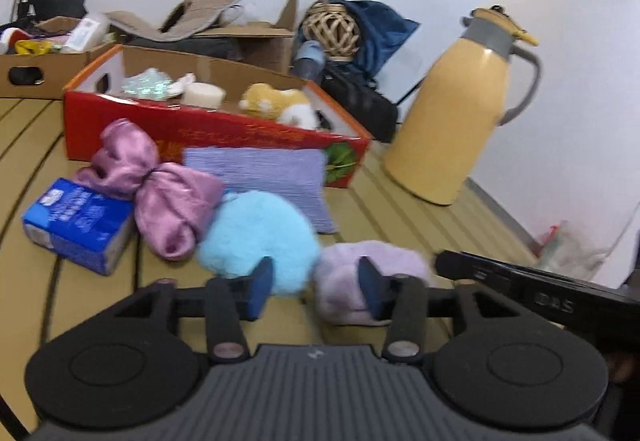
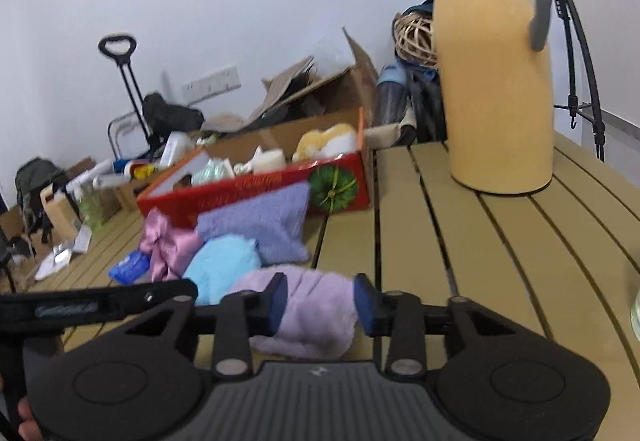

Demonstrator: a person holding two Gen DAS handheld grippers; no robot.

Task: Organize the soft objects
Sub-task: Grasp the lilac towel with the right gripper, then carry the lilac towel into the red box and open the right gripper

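A red cardboard box [image 1: 208,129] [image 2: 256,189] on the slatted table holds a yellow-and-white plush [image 1: 280,103], a white sponge [image 1: 204,94] and a shiny packet. In front of it lie a purple towel [image 1: 260,169] [image 2: 260,229], a pink satin bow [image 1: 152,189] [image 2: 164,245], a blue fluffy ball [image 1: 256,237] [image 2: 220,265], a lilac fluffy ball [image 1: 344,281] [image 2: 316,305] and a blue tissue pack [image 1: 76,225] [image 2: 130,267]. My left gripper [image 1: 314,287] is open, between the two fluffy balls. My right gripper [image 2: 320,303] is open, its fingers on either side of the lilac ball.
A tall yellow thermos jug [image 1: 452,113] [image 2: 492,73] stands right of the box. Cardboard boxes with clutter [image 1: 48,53], a wicker ball [image 1: 330,29] and bags sit behind the table. A tripod [image 2: 576,41] stands at the far right. The right gripper's body [image 1: 540,293] shows in the left view.
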